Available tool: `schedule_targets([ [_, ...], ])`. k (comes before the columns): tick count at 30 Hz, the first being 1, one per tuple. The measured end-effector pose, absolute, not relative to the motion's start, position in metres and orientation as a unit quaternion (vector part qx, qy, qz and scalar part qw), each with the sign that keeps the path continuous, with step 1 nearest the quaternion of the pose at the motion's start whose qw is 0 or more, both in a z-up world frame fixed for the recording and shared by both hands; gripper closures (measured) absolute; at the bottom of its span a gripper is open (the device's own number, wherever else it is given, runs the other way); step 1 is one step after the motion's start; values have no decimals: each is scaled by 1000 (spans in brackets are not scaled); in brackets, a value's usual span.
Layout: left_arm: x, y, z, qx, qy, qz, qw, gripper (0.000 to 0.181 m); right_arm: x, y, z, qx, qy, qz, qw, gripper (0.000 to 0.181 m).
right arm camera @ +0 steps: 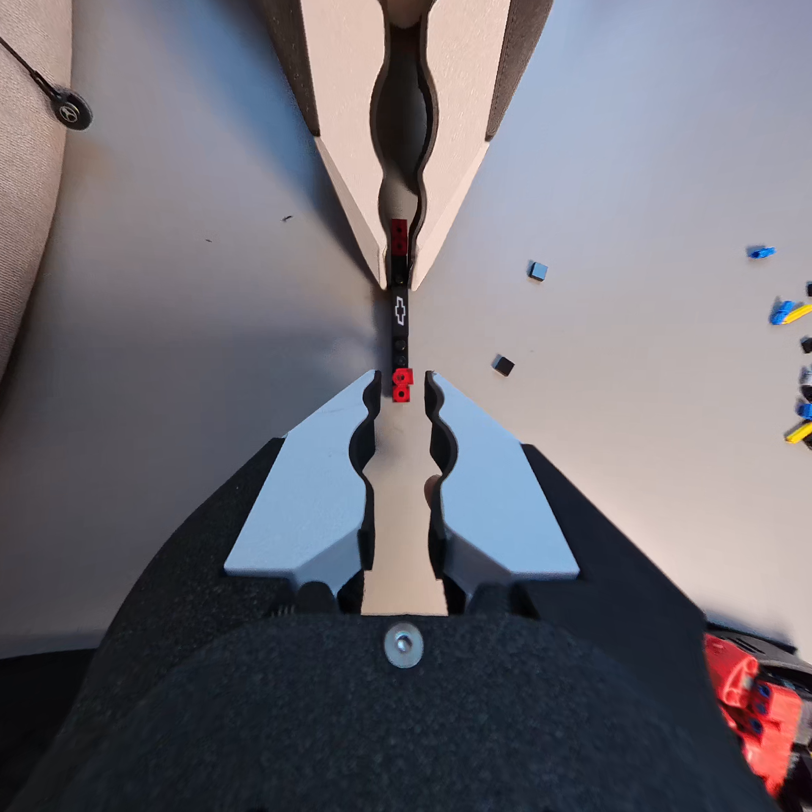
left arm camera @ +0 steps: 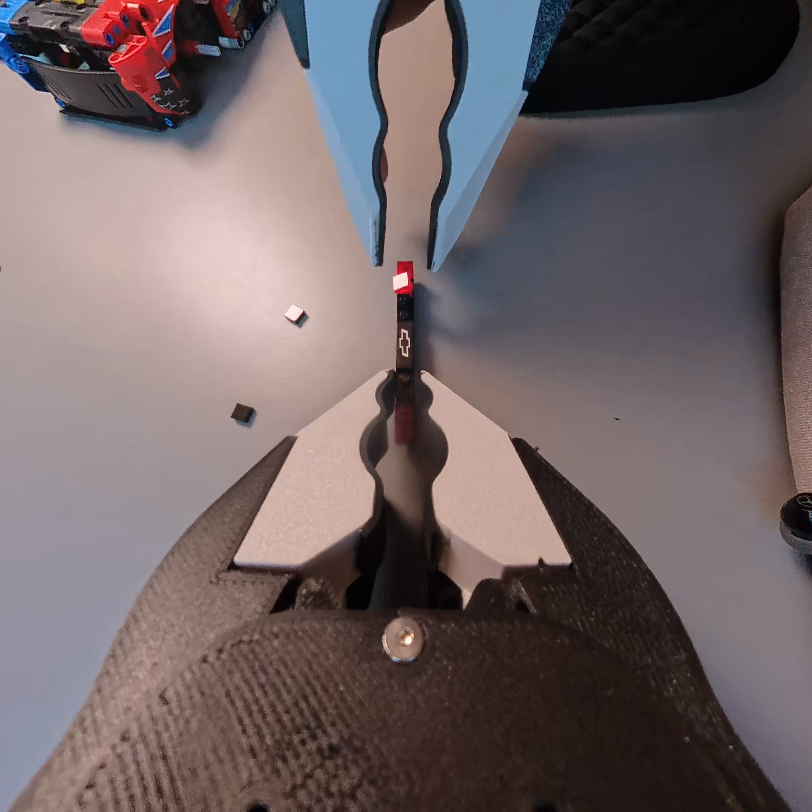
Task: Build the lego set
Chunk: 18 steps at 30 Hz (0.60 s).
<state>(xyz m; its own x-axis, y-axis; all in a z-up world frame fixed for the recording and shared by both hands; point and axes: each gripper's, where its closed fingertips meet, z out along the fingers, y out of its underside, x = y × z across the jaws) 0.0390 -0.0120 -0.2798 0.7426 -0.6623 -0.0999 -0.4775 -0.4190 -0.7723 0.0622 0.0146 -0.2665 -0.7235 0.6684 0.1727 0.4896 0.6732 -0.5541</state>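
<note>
- Left wrist view: the left gripper point(left arm camera: 403, 373) has its jaws nearly together, pinching the near end of a black strip point(left arm camera: 404, 345) that stands on edge on the table point(left arm camera: 154, 439).
- The strip bears a white outline emblem, a red piece with a small white tile at its far end, and another red piece back between the left fingers point(left arm camera: 334, 448).
- The right gripper point(left arm camera: 404, 263) comes in from the top, jaws a narrow gap apart; its tips flank the strip's far red end, and contact cannot be told.
- Two loose square tiles lie left of the strip: one white tile point(left arm camera: 295, 313) and one black tile point(left arm camera: 242, 413).
- One red, blue and black lego car point(left arm camera: 110, 61) sits at top left; dark fabric at top right, grey fabric at the right edge.
- Right wrist view: the right gripper point(right arm camera: 402, 373) is partly open, with the strip's point(right arm camera: 400, 323) near red end just between its tips and a gap on each side.
- Opposite, the left gripper point(right arm camera: 399, 285) is closed on the strip's far part.
- Two dark tiles point(right arm camera: 503, 364) lie to the right; farther right is a scatter of blue, yellow and black pieces point(right arm camera: 786, 312), too cropped to count.
- The car point(right arm camera: 760, 712) shows at bottom right; the table point(right arm camera: 197, 307) is plain grey.
</note>
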Motion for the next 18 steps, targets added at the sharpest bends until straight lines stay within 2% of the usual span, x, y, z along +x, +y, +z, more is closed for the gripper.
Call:
schedule_targets([
  [10, 9, 0, -234, -834, 337, -90, 427, 176, 31, 28, -222, -227, -858, 170, 429, 147],
  [14, -3, 3, -205, -841, 339, -70, 416, 176, 17, 31, -202, -191, -844, 122, 486, 141],
  [18, -12, 4, -182, -851, 331, -52, 404, 176, 6, 34, -181, -178, -826, 90, 527, 147],
])
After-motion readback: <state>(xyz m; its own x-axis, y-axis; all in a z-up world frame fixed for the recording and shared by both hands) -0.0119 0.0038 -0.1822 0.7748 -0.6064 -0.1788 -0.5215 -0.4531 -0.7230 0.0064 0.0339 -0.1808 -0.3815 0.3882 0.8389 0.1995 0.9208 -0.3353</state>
